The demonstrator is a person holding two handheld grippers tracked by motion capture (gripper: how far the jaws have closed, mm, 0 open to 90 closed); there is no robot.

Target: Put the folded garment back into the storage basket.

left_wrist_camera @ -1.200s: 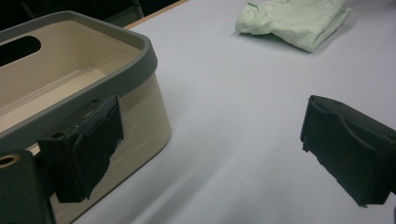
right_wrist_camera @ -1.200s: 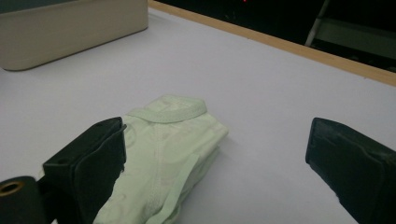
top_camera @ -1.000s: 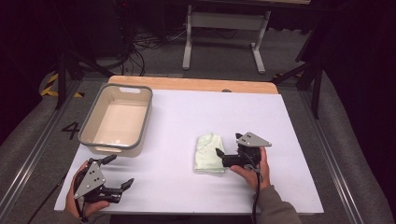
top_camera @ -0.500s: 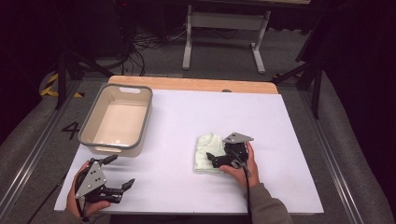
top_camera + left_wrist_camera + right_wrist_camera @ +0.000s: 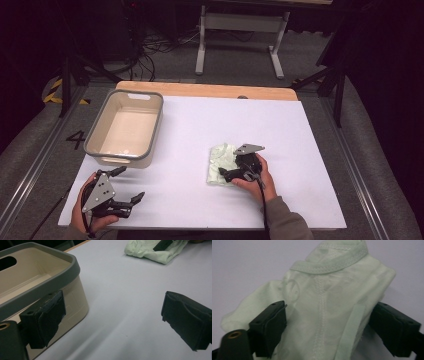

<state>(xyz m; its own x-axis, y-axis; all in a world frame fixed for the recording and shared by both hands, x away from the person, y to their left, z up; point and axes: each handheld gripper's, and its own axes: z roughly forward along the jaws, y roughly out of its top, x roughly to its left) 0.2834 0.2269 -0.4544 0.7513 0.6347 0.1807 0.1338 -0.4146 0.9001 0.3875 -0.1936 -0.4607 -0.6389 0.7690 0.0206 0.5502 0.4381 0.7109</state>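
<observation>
A pale green garment (image 5: pixel 221 164) is seen lying crumpled on the white worktop (image 5: pixel 310 150), right of its middle and nearer the near edge than the far one. The right gripper (image 5: pixel 226 173) is held low over the garment's near right part, and its jaws have just been closing. In the right gripper view the garment (image 5: pixel 324 302) is bunched between the two jaws: the cloth is met by the left pad and laps against the right one, though a firm pinch is not yet shown, and the jaws are still set fairly wide. Stitched hems and a folded band are visible at the garment's top in that view.

The left gripper (image 5: pixel 125 187) is held by the left hand (image 5: pixel 82 210) at the near left corner of the worktop, with its jaws spread wide and nothing between them. In the left gripper view bare worktop is seen between the jaws, and the left jaw stands just beside the wall of a beige tub (image 5: pixel 75 302) with a grey rim.

The tub (image 5: pixel 100 150) is placed near the left edge of the worktop, towards the far left corner, well apart from the garment. A strip of bare wood (image 5: pixel 200 90) is left uncovered along the far edge.
</observation>
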